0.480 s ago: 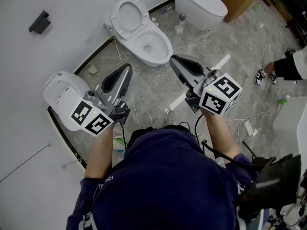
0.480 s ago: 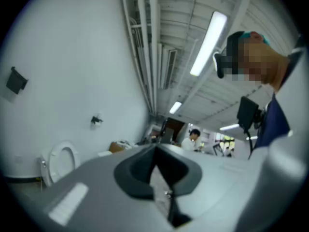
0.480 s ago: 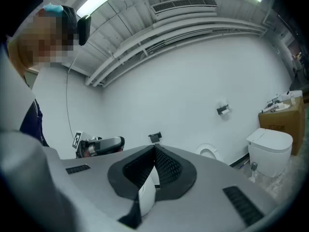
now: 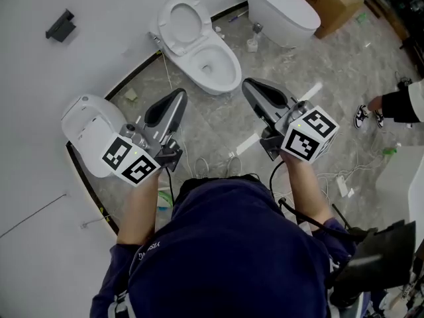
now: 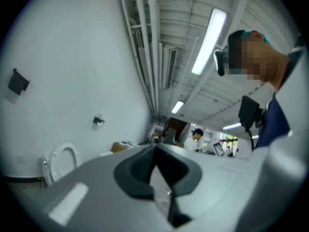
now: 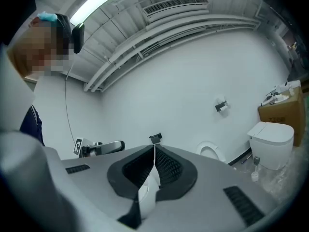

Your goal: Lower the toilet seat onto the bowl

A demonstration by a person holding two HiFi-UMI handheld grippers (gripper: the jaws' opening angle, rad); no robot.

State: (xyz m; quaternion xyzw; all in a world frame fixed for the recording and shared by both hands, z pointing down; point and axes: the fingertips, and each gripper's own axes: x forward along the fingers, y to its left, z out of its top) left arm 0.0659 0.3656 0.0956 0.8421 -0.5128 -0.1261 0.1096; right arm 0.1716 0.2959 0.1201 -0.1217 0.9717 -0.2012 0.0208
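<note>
The toilet seat [image 4: 180,24] stands raised toward the wall [image 4: 99,38], behind the bowl [image 4: 213,65], well apart from the 2 grippers. Left gripper [image 4: 179,95] and right gripper [image 4: 246,83] are closed on nothing, likely poised for the approach.

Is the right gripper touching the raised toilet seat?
Apart. In the right gripper view, the right gripper has its jaws shut on nothing, and the toilet seat stands upright far beyond them, by the wall.
</note>
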